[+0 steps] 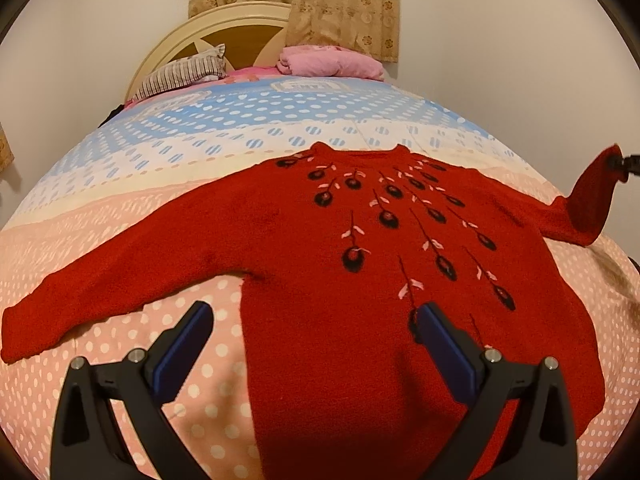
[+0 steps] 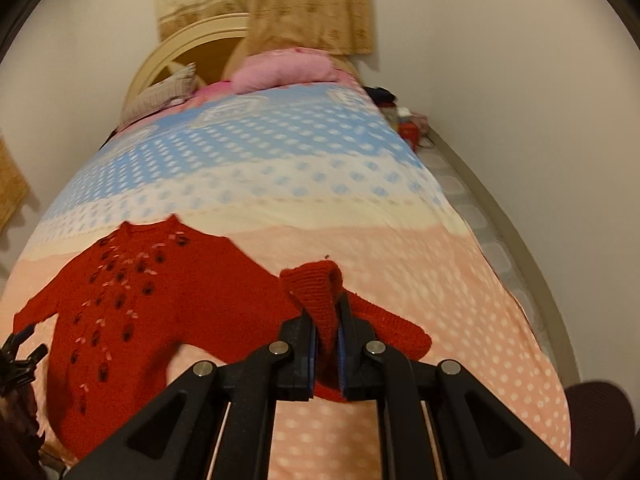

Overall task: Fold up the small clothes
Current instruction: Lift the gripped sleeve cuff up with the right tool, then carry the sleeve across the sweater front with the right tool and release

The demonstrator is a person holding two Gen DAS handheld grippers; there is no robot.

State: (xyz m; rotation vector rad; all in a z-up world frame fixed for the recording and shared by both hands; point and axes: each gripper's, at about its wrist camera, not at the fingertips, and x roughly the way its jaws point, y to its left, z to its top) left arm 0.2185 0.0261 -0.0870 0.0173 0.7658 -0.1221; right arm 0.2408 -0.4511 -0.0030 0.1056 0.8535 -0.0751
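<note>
Right claw (image 2: 326,344) pinches sweater cuff (image 2: 316,284).

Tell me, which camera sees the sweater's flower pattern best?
The left wrist view: the flower pattern lies sharp and spread across the red sweater. The right wrist view shows it small, blurred, off to the side.

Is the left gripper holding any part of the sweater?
No, the left gripper hangs open above the red sweater, its fingers apart.

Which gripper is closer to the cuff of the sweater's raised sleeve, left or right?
Right. The right gripper is shut on the raised sleeve near its cuff. The left gripper hangs open over the sweater's lower body, far from that cuff.
</note>
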